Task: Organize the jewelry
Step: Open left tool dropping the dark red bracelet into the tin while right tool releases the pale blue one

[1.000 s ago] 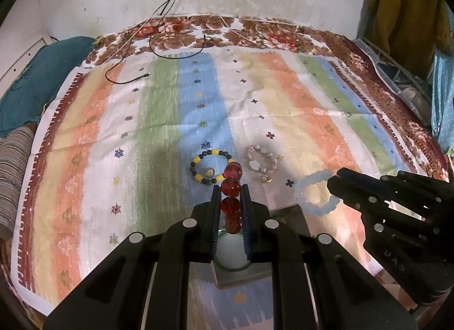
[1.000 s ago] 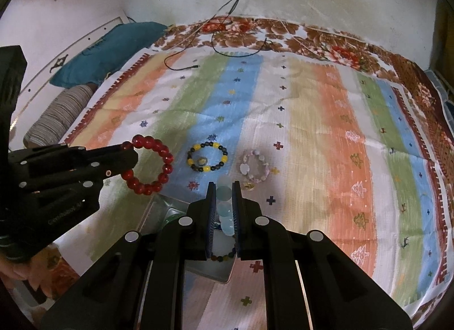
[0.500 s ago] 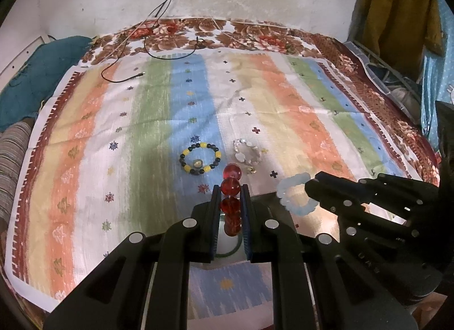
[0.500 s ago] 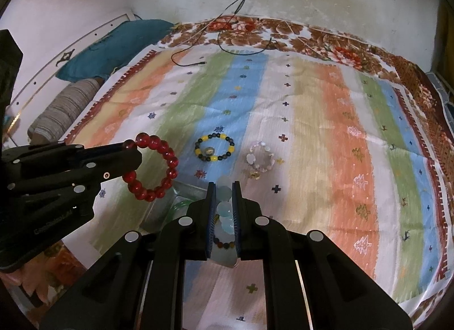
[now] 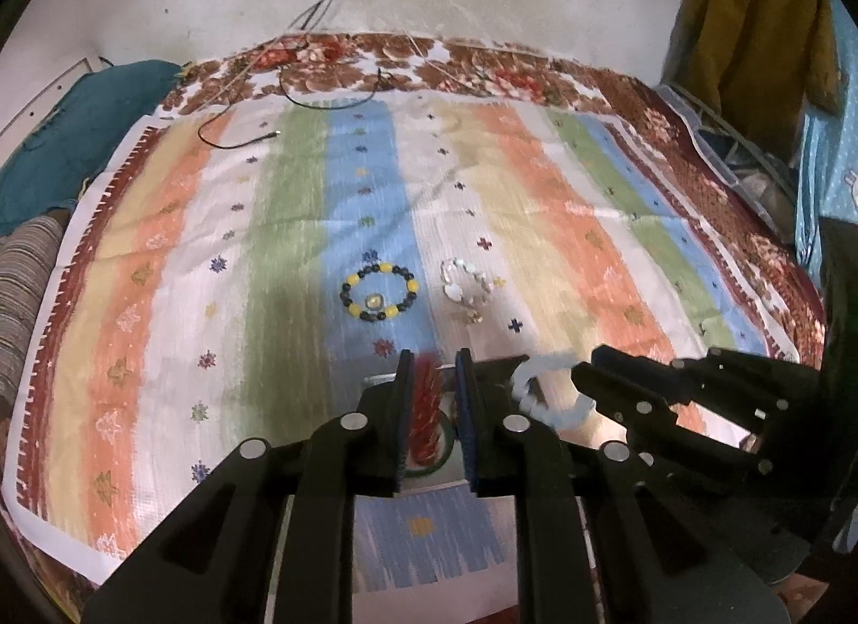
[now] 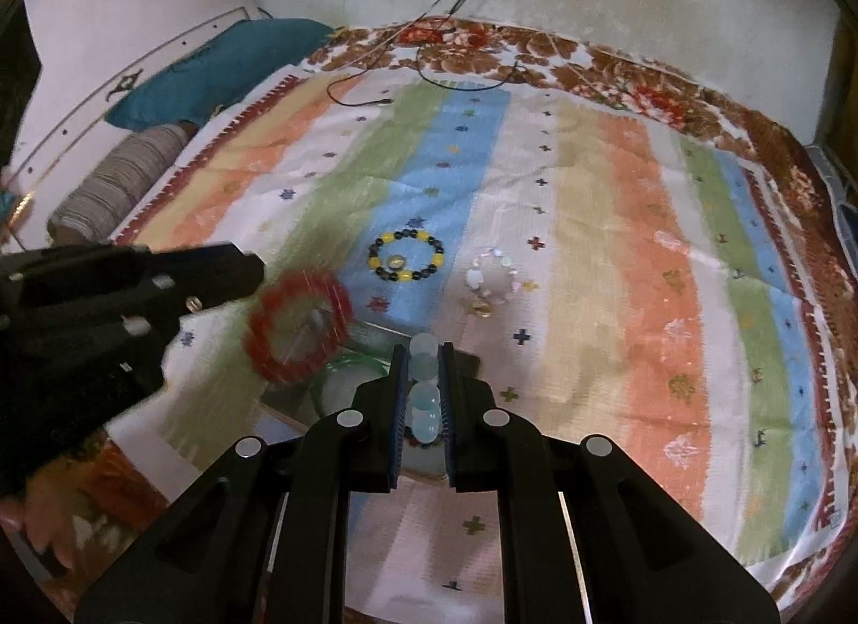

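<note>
Left hand-held gripper [image 5: 433, 383]: jaws parted, red bracelet [image 5: 424, 417] blurred between them and not visibly clamped; in the right wrist view the red bracelet [image 6: 298, 328] is a smear above the tray [image 6: 370, 350], over a green bangle [image 6: 348, 380]. Right hand-held gripper [image 6: 423, 372]: clenched on the pale blue bracelet [image 6: 424, 393], over the tray's right part. On the striped bedspread [image 5: 563, 227] beyond the tray lie a black-yellow bracelet [image 5: 379, 293] and, just beside it, a white bracelet [image 5: 465, 287].
</note>
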### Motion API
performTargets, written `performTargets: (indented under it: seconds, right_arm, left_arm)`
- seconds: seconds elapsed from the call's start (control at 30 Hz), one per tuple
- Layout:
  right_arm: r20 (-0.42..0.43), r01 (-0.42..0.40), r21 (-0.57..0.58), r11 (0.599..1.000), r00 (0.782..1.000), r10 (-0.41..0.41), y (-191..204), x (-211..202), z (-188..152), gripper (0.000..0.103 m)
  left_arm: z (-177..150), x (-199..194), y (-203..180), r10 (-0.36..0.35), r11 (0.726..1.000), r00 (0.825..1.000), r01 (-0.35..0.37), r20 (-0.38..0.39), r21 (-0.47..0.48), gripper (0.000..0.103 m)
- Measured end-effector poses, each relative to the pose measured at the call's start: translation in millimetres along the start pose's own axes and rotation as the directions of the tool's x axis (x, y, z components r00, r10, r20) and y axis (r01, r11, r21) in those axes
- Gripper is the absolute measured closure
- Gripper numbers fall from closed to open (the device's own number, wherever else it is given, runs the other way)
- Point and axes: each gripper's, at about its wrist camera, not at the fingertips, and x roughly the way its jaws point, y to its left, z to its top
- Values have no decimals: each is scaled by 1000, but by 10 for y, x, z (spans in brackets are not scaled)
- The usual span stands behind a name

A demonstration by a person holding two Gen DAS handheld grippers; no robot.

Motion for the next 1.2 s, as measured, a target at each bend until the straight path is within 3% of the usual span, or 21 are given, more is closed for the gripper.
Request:
performTargets:
  seconds: [0.07,0.13,0.43,1.2]
  right_arm:
    - [3,-1,12,1000,1000,1,-28,-3,13,86]
    - [1,1,33,999,1000,-1,-74,13,23,73]
    - [-26,3,102,995,1000,0,-232,121,55,66]
    - [-45,36,94,995,998,-32,-285,318,215,47]
  left_arm:
    - [4,6,16,14,1000,1000,-14,0,-11,83]
    - [15,33,43,27,999,1000,-27,-5,-20,82]
    - [65,139,114,71,997,997,-71,-24,-22,67]
    - [191,590,401,161,986,983,-164,-91,-36,39]
